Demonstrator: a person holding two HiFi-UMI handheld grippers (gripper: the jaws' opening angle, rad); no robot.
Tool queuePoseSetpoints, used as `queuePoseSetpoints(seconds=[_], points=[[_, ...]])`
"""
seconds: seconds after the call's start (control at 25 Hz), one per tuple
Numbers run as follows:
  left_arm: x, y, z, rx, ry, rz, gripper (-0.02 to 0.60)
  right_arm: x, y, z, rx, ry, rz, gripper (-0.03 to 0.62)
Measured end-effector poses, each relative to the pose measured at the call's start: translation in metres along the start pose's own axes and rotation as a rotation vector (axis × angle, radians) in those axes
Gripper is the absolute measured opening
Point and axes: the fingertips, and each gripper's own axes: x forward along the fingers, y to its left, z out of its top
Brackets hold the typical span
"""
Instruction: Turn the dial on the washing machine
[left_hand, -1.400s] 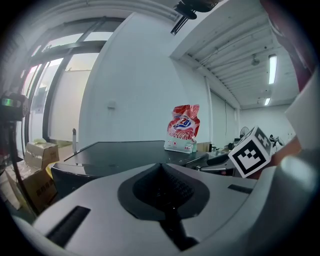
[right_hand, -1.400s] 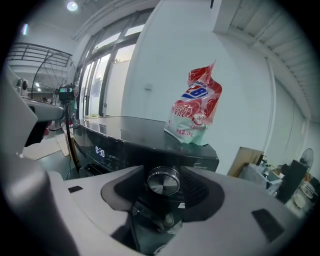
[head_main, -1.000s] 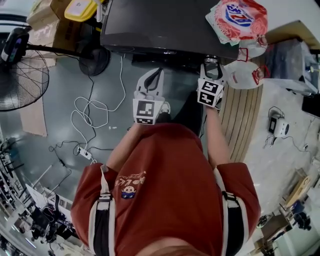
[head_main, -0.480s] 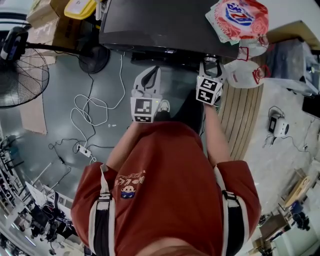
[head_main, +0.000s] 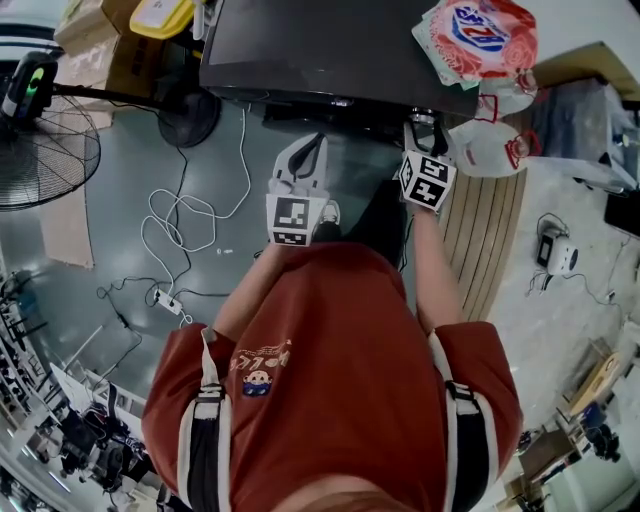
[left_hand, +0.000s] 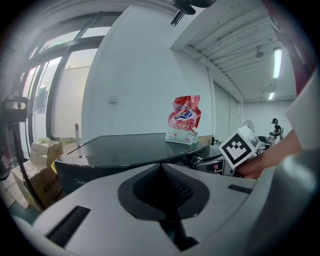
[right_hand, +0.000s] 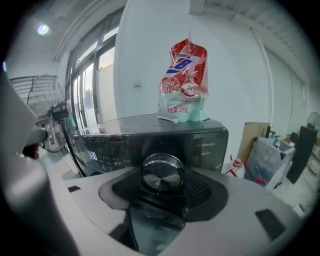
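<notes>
The dark washing machine (head_main: 330, 50) stands in front of the person, glossy top up. Its round silver dial (right_hand: 161, 172) sits on the front panel, held between the two dark pads of my right gripper (right_hand: 162, 186). In the head view the right gripper (head_main: 422, 130) reaches under the machine's front edge, and the dial itself is hidden there. My left gripper (head_main: 303, 160) hangs in the air to the left, short of the machine, its jaws shut with nothing between them (left_hand: 162, 192).
A red and white detergent bag (head_main: 475, 35) lies on the machine's right rear corner. A plastic bag (head_main: 490, 150) and a wooden slat board (head_main: 490, 230) are to the right. On the floor at left are a fan (head_main: 40, 150) and white cable (head_main: 170, 230).
The right gripper's marker cube has rolled clockwise and shifted slightly right while it stays at the dial. The left gripper has barely drifted.
</notes>
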Motion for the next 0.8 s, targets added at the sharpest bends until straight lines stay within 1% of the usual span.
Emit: queuePoseSetpoints(seconds=[0.16,0.28,0.44,0.8], points=[[0.002,-0.007,0.000,0.017,-0.001,-0.021,0.011,0.001,-0.004,-0.002,0.147,-0.016,0.068,0.268],[0.004,-0.013,0.000,0.020,0.000,-0.030,0.011,0.001,-0.005,-0.003,0.217,-0.023,0.097,0.269],[0.005,-0.016,0.000,0.019,-0.001,-0.039,0.011,0.001,-0.006,-0.003,0.224,-0.026,0.093,0.270],[0.003,-0.014,-0.001,0.025,0.007,-0.031,0.011,0.001,-0.005,-0.003,0.222,-0.026,0.087,0.270]])
